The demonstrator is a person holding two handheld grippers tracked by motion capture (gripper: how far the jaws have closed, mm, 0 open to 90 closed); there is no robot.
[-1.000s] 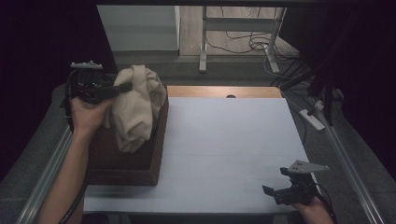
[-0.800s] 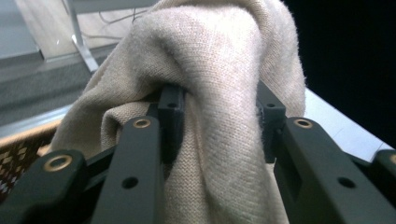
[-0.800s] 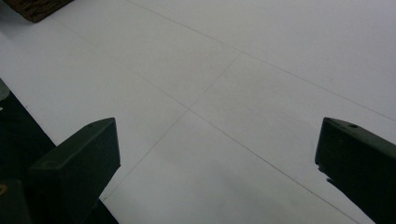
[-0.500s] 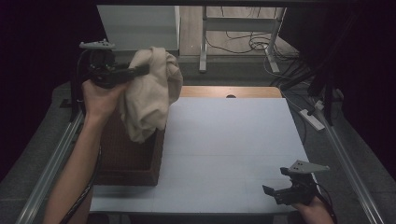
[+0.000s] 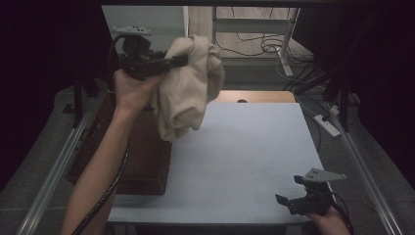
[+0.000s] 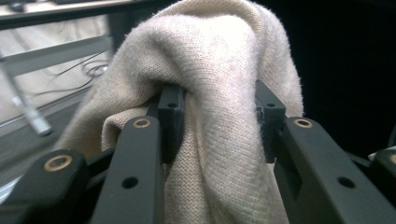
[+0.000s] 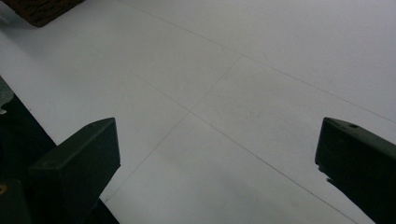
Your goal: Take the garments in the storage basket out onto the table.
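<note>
Table [image 5: 254, 161] white, basket [image 5: 142, 156] at its left edge. Sweater [image 5: 188, 90] hanging above basket – soft, light, limp knit; grip on a bunched fold. Left gripper [image 5: 178, 61] clamped on sweater. Right gripper [image 5: 288, 201] wide open, empty – resting at near right corner.

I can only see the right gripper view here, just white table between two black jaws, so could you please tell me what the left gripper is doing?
Observer: The left gripper is clamped on a cream knitted cloth, held up in the air.
Operator: Thank you. Does the cloth touch anything below it?
Observer: Its lower end hangs in front of the brown woven basket at the left side of the white table; whether they touch I cannot tell.
Operator: And where does my right gripper sit?
Observer: The right gripper rests low at the table's near right corner, jaws apart and empty.
</note>
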